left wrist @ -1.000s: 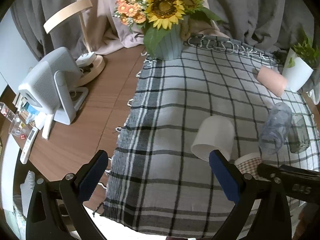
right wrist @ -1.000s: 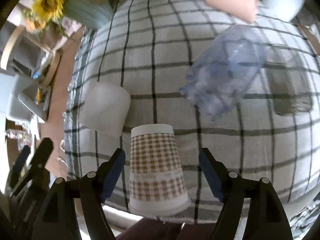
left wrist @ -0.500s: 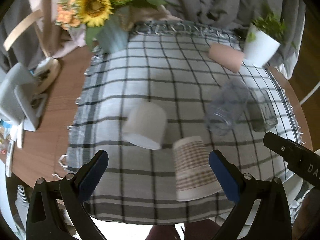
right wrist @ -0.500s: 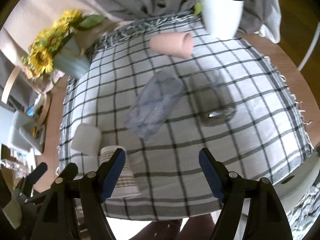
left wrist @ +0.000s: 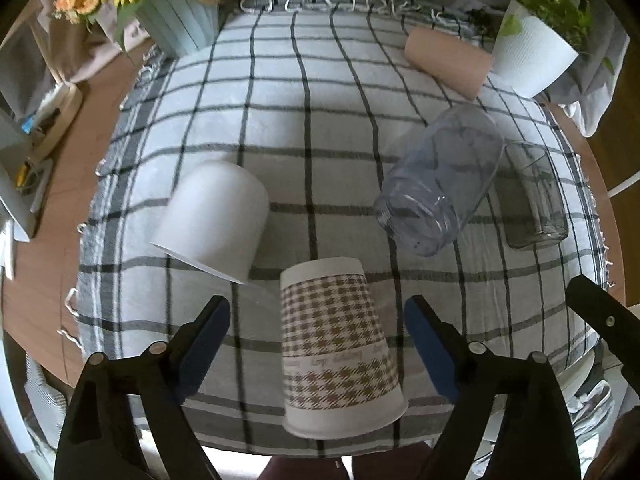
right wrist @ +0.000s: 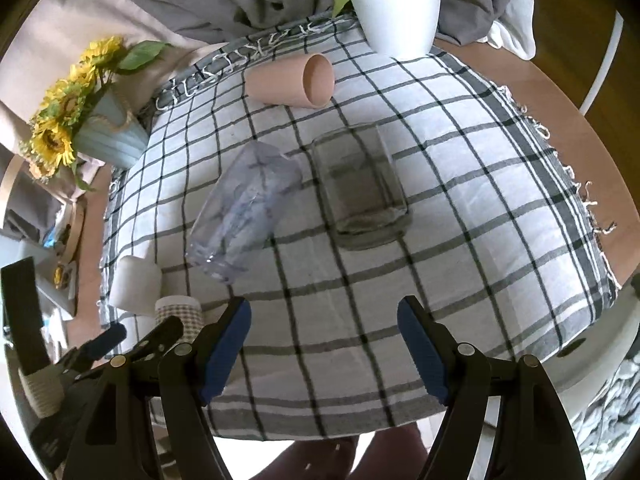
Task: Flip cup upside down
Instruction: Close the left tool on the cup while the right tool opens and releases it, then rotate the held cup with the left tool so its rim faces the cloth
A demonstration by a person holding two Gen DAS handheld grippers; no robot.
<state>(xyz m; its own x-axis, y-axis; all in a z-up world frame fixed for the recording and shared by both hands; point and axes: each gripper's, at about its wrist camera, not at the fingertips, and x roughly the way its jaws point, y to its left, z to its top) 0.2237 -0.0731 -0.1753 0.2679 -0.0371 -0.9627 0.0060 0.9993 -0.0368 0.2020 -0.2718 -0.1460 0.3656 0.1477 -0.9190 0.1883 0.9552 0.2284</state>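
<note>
A brown houndstooth paper cup (left wrist: 336, 344) stands upside down near the front edge of the checked cloth (left wrist: 280, 112); part of it shows in the right wrist view (right wrist: 176, 312). My left gripper (left wrist: 318, 348) is open, its pads on either side of this cup without touching. My right gripper (right wrist: 324, 344) is open and empty above the cloth's front edge. A white paper cup (left wrist: 216, 220) stands rim-down beside it. A clear plastic cup (left wrist: 440, 184), a glass tumbler (right wrist: 360, 188) and a pink cup (right wrist: 292, 82) lie on their sides.
A sunflower vase (left wrist: 176, 12) stands at the back left and a white plant pot (right wrist: 396, 4) at the back right. Grey fabric hangs behind. A lamp base and small items (left wrist: 44, 120) lie on the wooden table to the left.
My left gripper has come down and swung so the houndstooth cup now sits between its pads. My right gripper has backed away from that cup to the right, staying open.
</note>
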